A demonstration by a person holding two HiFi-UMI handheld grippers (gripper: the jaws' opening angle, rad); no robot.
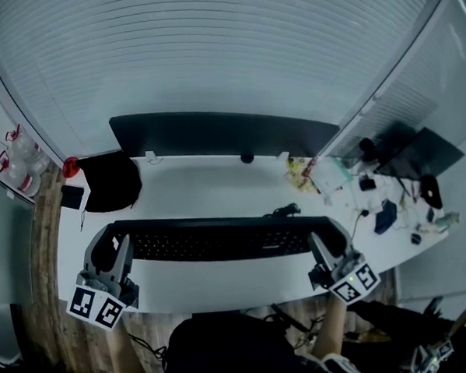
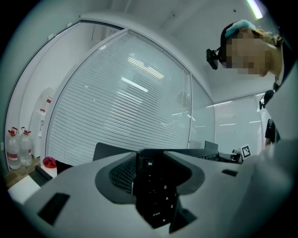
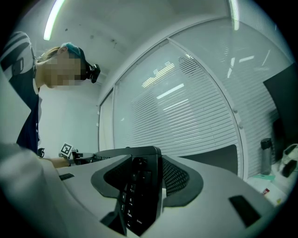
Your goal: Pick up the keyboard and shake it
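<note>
L tool (image 2: 157,175) clamps kbd (image 2: 158,195) end | Esc key (image 2: 150,163) visible | blinds (image 2: 121,102) behind

White desk (image 1: 218,192), long, set against a wall of horizontal blinds (image 1: 210,50). Dark monitor (image 1: 222,132) along the desk's far edge, seen from above.

Left end: black bag (image 1: 108,180), slumped. Small red object (image 1: 71,166) just beside it at the corner. Flat black slab (image 1: 71,196) near the bag, phone-like, cannot confirm.

Clear bottles with red caps (image 1: 17,163) stand off the desk, further left.

Mid desk: small tangle of black cable (image 1: 285,211).

Right end: loose clutter, including a yellowish packet (image 1: 301,175), a blue item (image 1: 385,217) and small dark pieces too small to tell.

Wood-pattern floor (image 1: 42,231) shows left of the desk.
</note>
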